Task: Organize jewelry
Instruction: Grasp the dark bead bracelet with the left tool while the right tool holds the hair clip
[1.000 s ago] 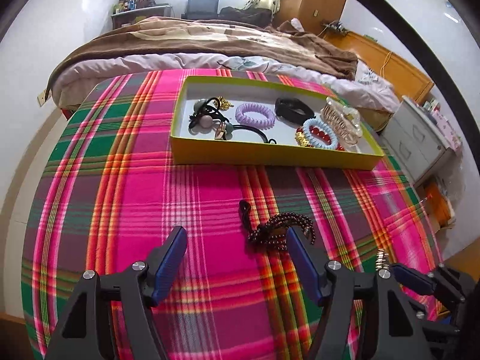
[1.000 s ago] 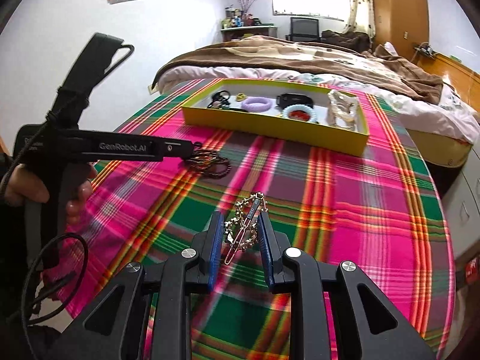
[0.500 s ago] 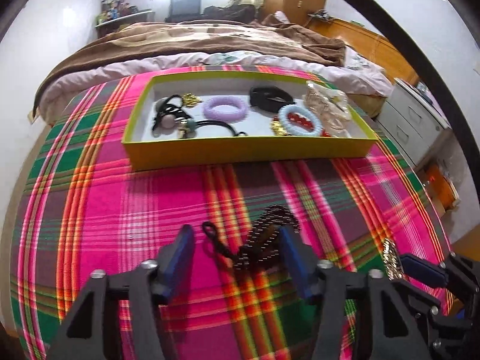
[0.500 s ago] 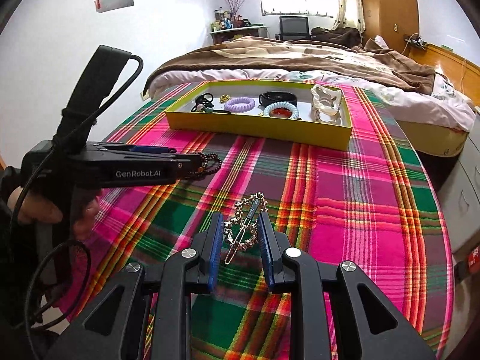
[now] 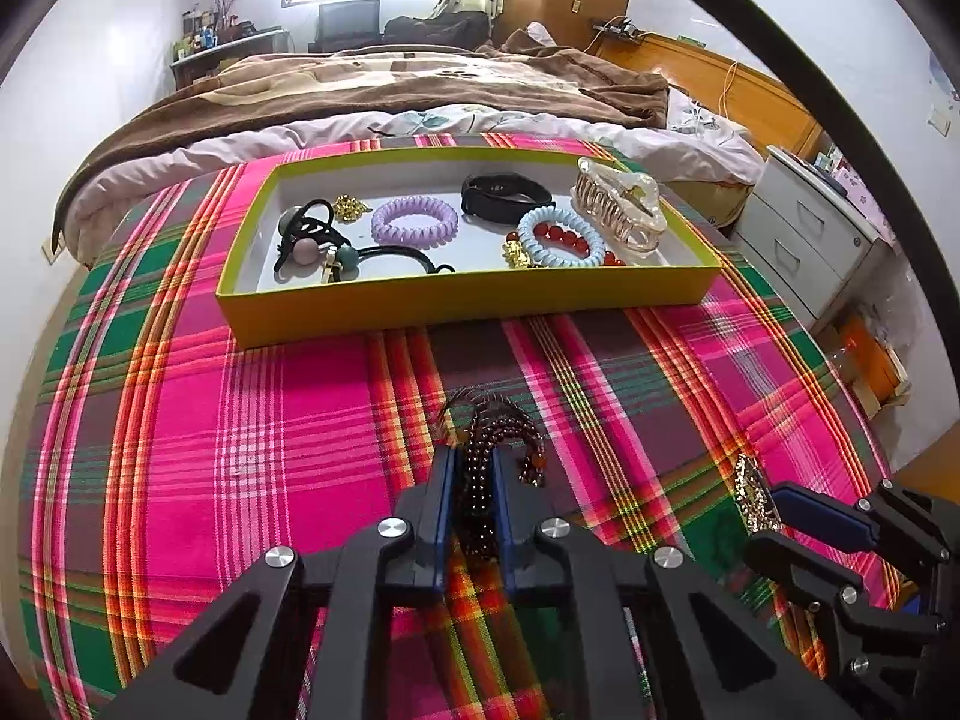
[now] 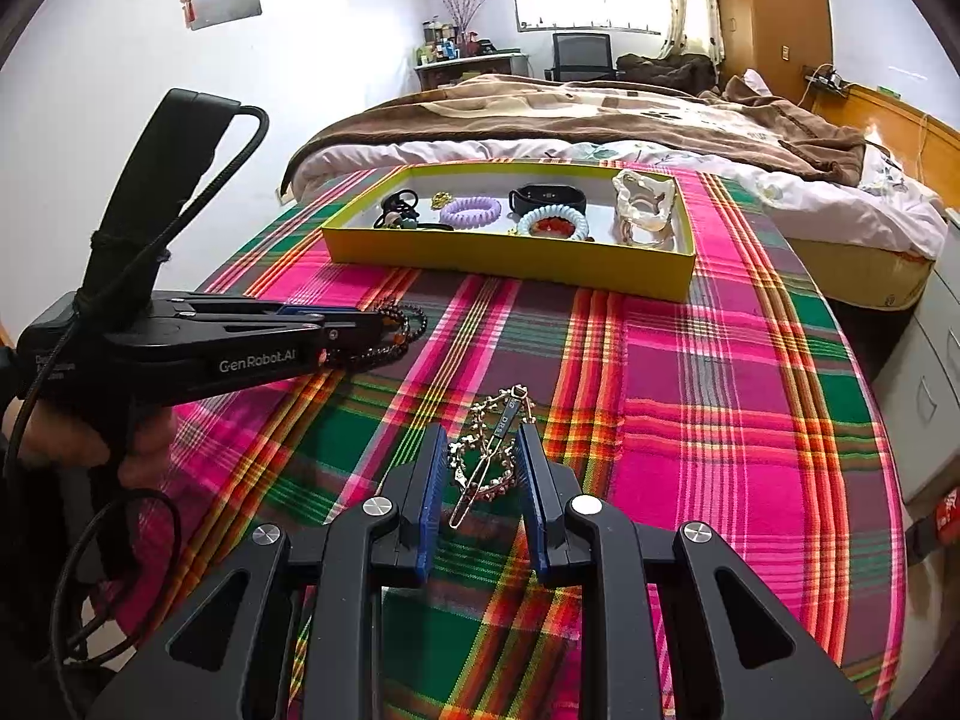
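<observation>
Left hand-held gripper (image 5: 471,483) closing on dark bead bracelet (image 5: 501,441) (pads touching).

Landmark: jewelry tray (image 5: 468,300) on the tablecloth (image 5: 240,450), bed (image 5: 390,84) behind it. Beaded bracelet (image 5: 498,438) lies before the tray, hair clip (image 6: 489,456) before-right. Claw clip (image 5: 618,204) in the tray's right end.

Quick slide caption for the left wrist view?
Left gripper closing on dark beaded bracelet before yellow tray.

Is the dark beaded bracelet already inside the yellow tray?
No, the dark beaded bracelet lies on the plaid cloth before the yellow tray, between the closing left claw fingers.
</observation>
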Motion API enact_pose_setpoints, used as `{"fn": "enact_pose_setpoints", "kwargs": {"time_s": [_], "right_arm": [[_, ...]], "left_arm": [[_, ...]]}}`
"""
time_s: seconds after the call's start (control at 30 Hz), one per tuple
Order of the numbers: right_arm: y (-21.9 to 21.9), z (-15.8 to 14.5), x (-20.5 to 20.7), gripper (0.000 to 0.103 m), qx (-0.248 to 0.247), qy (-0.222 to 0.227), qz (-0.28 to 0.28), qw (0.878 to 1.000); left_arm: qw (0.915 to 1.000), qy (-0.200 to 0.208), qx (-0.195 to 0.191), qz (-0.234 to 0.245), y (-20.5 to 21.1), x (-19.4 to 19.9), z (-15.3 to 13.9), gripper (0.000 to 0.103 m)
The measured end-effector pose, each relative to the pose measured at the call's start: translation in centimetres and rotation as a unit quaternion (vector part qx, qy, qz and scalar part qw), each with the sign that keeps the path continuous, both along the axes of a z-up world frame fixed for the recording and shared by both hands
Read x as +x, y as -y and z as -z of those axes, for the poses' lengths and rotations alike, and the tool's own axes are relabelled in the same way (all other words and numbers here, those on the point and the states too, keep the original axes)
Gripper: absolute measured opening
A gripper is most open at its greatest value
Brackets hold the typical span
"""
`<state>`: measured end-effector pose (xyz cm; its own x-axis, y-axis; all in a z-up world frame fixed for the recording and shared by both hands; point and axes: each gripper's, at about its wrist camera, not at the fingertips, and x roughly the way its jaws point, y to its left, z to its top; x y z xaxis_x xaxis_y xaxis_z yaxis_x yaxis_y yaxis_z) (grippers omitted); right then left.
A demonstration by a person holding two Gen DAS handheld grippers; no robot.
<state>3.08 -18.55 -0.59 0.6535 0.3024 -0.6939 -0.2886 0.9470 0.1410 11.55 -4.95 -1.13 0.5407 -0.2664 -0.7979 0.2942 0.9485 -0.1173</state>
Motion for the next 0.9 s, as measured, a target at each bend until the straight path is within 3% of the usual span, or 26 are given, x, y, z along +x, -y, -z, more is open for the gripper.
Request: {"fn": "enact_pose_setpoints", "kwargs": {"time_s": [0.37, 0.9], "right_arm": [[0.2, -0.8, -0.1, 0.024, 0.001, 0.008, 0.003, 1.000], [0.6, -4.1, 2.7, 0.024, 0.014, 0.036, 0.005, 0.999]], "left_arm": [[0.9997, 0.016, -0.018, -0.006, -0.7, -0.5, -1.5, 0.007], [0.9980, 0.050, -0.035, -0.018, -2.3, 0.7, -6.2, 0.007]]}}
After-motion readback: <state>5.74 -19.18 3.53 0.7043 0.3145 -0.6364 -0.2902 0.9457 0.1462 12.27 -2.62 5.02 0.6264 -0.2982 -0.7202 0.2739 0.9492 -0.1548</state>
